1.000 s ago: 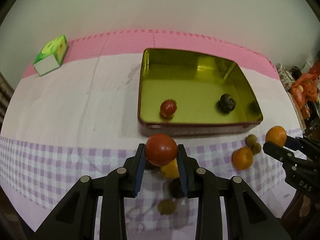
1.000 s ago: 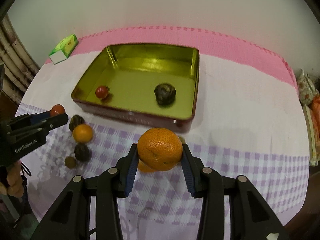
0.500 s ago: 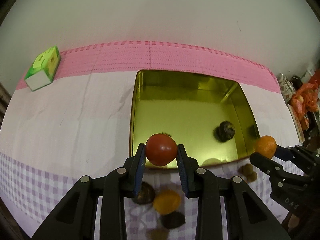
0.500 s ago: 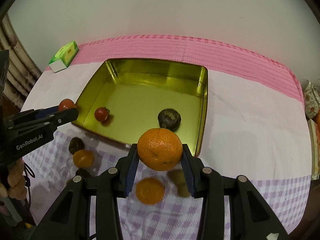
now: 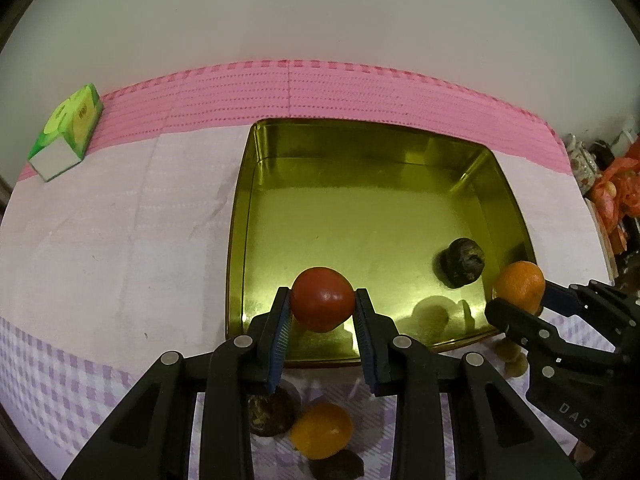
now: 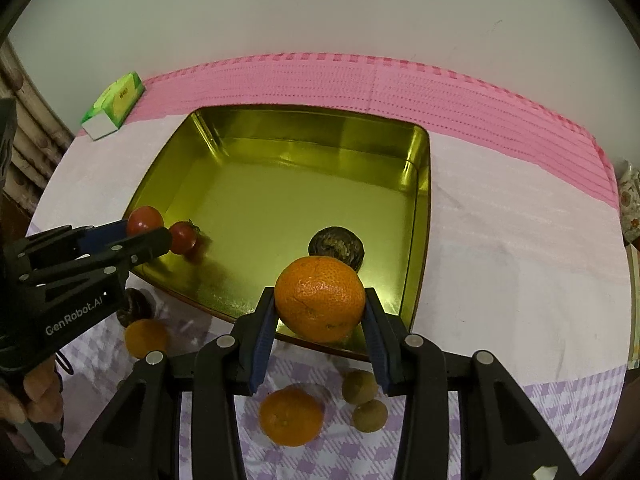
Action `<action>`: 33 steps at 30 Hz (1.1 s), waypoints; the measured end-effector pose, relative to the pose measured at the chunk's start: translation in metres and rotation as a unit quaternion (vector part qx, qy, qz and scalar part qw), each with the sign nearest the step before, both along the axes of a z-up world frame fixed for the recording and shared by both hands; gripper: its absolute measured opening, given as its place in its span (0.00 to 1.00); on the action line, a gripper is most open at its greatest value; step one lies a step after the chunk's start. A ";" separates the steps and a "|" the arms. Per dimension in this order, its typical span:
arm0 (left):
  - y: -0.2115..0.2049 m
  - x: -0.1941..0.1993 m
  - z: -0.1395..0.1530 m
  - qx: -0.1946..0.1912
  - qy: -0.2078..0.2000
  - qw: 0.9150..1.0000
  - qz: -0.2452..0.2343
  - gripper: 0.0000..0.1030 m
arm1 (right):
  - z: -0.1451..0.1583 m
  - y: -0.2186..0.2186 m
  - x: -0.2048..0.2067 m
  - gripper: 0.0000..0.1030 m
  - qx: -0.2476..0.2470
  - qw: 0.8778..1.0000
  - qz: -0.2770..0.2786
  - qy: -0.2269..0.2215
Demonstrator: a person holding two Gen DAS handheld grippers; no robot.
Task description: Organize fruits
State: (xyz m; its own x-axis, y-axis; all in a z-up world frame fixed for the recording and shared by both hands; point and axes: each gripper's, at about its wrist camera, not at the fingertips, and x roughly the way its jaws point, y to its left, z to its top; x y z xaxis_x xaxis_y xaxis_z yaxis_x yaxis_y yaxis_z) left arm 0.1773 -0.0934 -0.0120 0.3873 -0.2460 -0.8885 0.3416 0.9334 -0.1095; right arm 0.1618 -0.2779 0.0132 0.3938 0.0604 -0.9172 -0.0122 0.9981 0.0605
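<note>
Two loads, both carried forward over the gold tin [image 5: 240, 216] within the last second: your left gripper [image 5: 322, 320] clamps a tomato [image 5: 322, 298] at its 6 o'clock rim, your right gripper [image 6: 320, 322] clamps an orange [image 6: 320, 304] at 5 o'clock; release comes next, by my reckoning.

Black plastic tongs [image 5: 322, 322] with blue ribbed pads, silver rivets, white "GenRobot.AI" lettering.

This looks like a home. The surface [image 5: 120, 240] wears a domestic cloth in pink, white and lilac check, set against a plain pale wall [image 5: 320, 20]. A green tissue pack [image 5: 68, 132] lies at the back, a gold biscuit tin [image 6: 422, 200] sits mid-cloth, and household clutter [image 5: 612, 184] crowds the right edge.
</note>
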 end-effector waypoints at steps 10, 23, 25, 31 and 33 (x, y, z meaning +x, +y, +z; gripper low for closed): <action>0.003 0.008 -0.015 0.021 0.005 1.000 0.013 0.31 | -0.016 -0.001 0.007 0.38 -0.005 1.000 0.003 0.010; -0.002 0.014 -0.018 0.041 -0.012 0.999 0.015 0.31 | -0.030 -0.005 0.015 0.38 -0.008 1.000 -0.006 0.024; -0.004 0.015 -0.018 0.043 -0.013 0.999 0.014 0.31 | -0.031 -0.006 0.015 0.38 -0.008 1.000 -0.007 0.025; -0.008 0.014 -0.018 0.045 -0.008 0.999 0.009 0.32 | -0.029 -0.007 0.015 0.38 -0.007 1.000 -0.006 0.026; -0.007 0.015 -0.018 0.041 -0.005 0.999 0.011 0.32 | -0.029 -0.007 0.015 0.38 -0.007 1.000 -0.007 0.025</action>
State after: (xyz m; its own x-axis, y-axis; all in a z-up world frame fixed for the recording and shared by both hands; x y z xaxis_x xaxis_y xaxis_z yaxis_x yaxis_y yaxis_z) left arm 0.1918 -0.1004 -0.0300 0.4015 -0.1636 -0.9011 0.3218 0.9464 -0.0285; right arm 0.1769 -0.2852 -0.0162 0.3476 0.0429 -0.9366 0.0036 0.9989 0.0471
